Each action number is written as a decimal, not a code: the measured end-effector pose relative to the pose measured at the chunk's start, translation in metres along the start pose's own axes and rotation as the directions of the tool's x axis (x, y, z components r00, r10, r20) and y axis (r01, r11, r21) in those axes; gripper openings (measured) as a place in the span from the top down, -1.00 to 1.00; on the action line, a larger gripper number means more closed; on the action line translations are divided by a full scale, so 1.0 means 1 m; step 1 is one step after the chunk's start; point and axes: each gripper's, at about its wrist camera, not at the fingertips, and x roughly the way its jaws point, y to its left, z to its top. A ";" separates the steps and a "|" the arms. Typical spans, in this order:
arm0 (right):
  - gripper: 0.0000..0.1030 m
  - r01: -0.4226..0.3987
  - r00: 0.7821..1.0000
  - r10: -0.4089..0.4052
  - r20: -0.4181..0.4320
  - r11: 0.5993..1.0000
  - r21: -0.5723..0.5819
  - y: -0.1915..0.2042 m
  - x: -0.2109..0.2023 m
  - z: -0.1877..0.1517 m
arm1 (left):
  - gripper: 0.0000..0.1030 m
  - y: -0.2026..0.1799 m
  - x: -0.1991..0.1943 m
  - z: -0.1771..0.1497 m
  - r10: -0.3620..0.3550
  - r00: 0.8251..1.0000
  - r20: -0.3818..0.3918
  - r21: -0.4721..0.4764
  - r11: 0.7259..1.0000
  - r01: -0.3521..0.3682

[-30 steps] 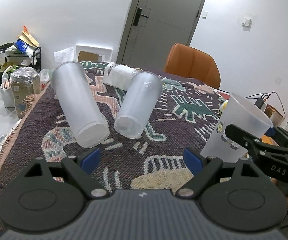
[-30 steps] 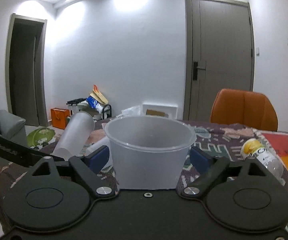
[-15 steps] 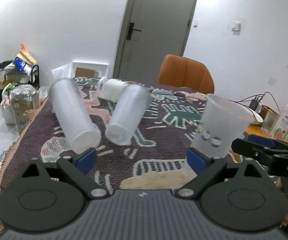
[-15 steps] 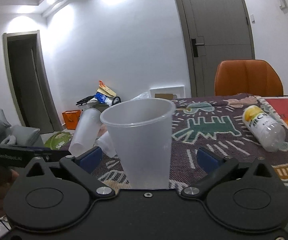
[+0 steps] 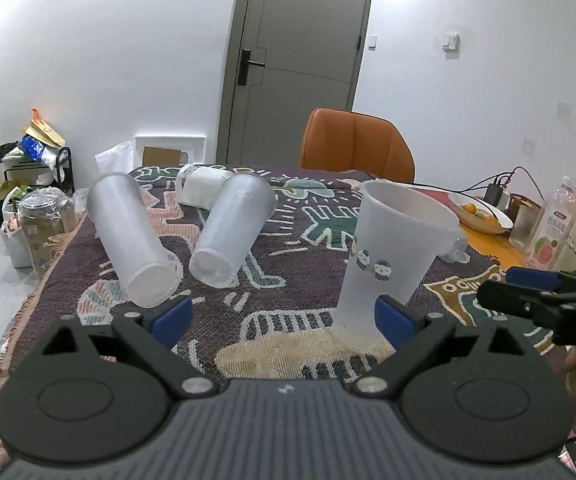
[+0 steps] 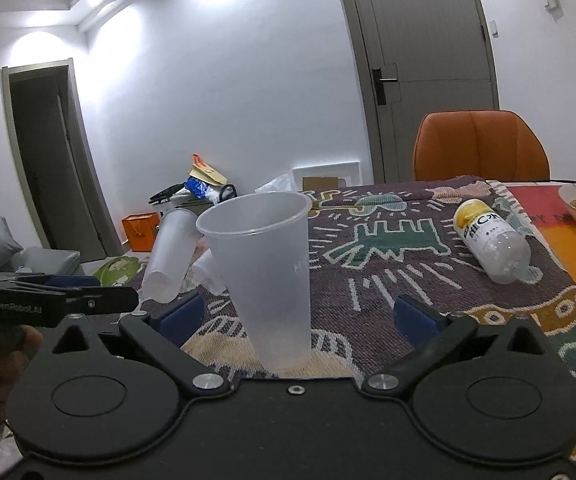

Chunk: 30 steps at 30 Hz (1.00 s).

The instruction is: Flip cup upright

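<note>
A clear plastic cup (image 6: 268, 280) stands upright on the patterned cloth (image 6: 387, 280), mouth up; it also shows in the left wrist view (image 5: 387, 256) with small stickers on its side. My right gripper (image 6: 299, 316) is open, its blue pads apart on both sides of the cup, not touching it. My left gripper (image 5: 284, 316) is open and empty, just left of that cup. Two more frosted cups (image 5: 132, 240) (image 5: 232, 228) lie on their sides on the cloth ahead of the left gripper.
A white mug (image 5: 204, 190) lies at the far end of the cloth. A plastic bottle (image 6: 491, 236) lies on its side to the right. A fruit bowl (image 5: 479, 212), a juice bottle (image 5: 551, 228) and cables are at the right. An orange chair (image 5: 355, 148) stands behind the table.
The right gripper opened, let go of the cup and drew back; the cup now stands free on the cloth. The left gripper shifted slightly, staying open.
</note>
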 end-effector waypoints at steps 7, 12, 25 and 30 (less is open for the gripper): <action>-1.00 -0.020 1.000 0.021 -0.022 0.999 0.029 -0.005 -0.007 -0.010 | -0.88 -0.002 -0.004 -0.004 -0.014 1.000 0.008 0.019 1.000 0.013; -1.00 -0.018 0.998 0.018 -0.055 1.000 -0.006 -0.001 0.001 -0.020 | -0.88 -0.004 0.005 -0.012 -0.013 0.999 -0.043 0.008 1.000 0.014; -1.00 -0.010 0.998 0.010 -0.060 1.000 -0.001 -0.005 -0.003 -0.017 | -0.88 -0.004 0.001 -0.014 0.021 0.999 -0.042 0.034 0.999 -0.020; -1.00 -0.005 0.998 0.005 -0.067 1.000 -0.003 -0.008 -0.004 -0.017 | -0.88 -0.007 -0.001 -0.012 0.017 0.999 -0.042 0.037 0.999 -0.015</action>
